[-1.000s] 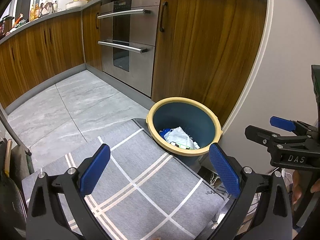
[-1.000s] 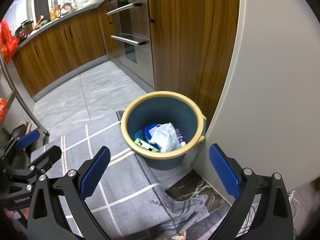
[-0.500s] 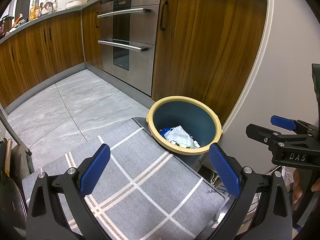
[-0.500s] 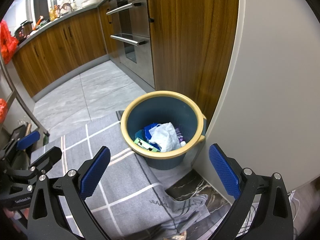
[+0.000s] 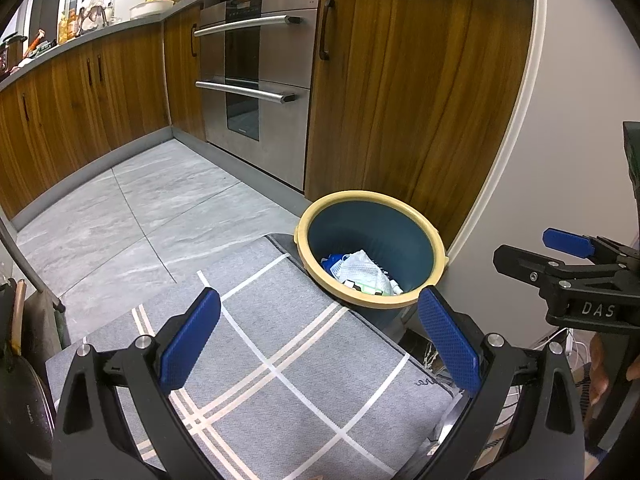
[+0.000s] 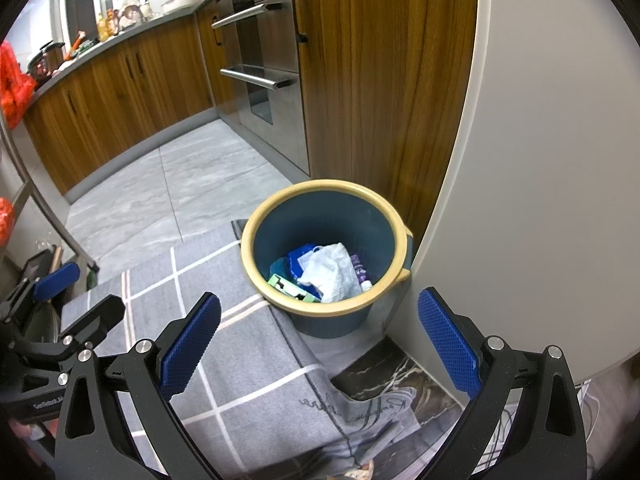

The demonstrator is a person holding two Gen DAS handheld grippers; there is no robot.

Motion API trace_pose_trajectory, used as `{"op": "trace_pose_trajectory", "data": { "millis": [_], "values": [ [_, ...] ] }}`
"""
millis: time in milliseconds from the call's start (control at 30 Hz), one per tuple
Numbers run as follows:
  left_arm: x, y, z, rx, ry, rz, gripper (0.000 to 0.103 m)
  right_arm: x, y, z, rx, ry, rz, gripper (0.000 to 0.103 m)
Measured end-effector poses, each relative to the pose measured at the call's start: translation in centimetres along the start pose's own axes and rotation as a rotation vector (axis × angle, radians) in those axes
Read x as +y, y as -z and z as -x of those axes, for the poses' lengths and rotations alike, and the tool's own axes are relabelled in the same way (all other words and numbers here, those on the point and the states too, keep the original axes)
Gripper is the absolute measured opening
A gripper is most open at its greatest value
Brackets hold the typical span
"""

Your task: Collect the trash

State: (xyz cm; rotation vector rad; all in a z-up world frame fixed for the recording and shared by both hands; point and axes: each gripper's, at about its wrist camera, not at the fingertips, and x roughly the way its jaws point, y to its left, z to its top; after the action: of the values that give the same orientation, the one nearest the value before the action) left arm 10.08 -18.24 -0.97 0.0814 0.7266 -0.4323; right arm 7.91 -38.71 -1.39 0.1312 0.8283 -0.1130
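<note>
A blue bin with a yellow rim (image 5: 424, 220) (image 6: 256, 220) stands on the floor against a wooden cabinet and a white wall. Inside lie a crumpled white tissue (image 5: 362, 270) (image 6: 334, 272), blue wrappers (image 6: 298, 258), a green box (image 6: 286, 285) and a purple tube (image 6: 359, 268). My left gripper (image 5: 318, 336) is open and empty, above a grey checked mat (image 5: 280, 380), short of the bin. My right gripper (image 6: 318, 336) is open and empty, just in front of the bin; it also shows in the left wrist view (image 5: 560, 256).
Wooden cabinets (image 5: 400, 92) and a steel oven (image 5: 256, 80) line the far side of the grey tiled floor (image 5: 120, 216). The white wall (image 6: 540, 160) is at the right. White cables (image 5: 560, 340) lie by the wall. Dark items (image 5: 24, 340) stand at the left.
Both grippers have drifted very slightly; the bin sits a touch higher in the left wrist view. Both stay open and empty.
</note>
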Motion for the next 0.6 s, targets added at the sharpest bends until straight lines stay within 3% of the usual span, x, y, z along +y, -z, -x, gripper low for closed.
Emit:
{"op": "trace_pose_trajectory", "data": {
  "millis": [600],
  "values": [
    [-0.21,0.37,0.08,-0.007,0.022,-0.036,0.097,0.18,0.44,-0.01,0.016,0.002,-0.022,0.098]
  ]
}}
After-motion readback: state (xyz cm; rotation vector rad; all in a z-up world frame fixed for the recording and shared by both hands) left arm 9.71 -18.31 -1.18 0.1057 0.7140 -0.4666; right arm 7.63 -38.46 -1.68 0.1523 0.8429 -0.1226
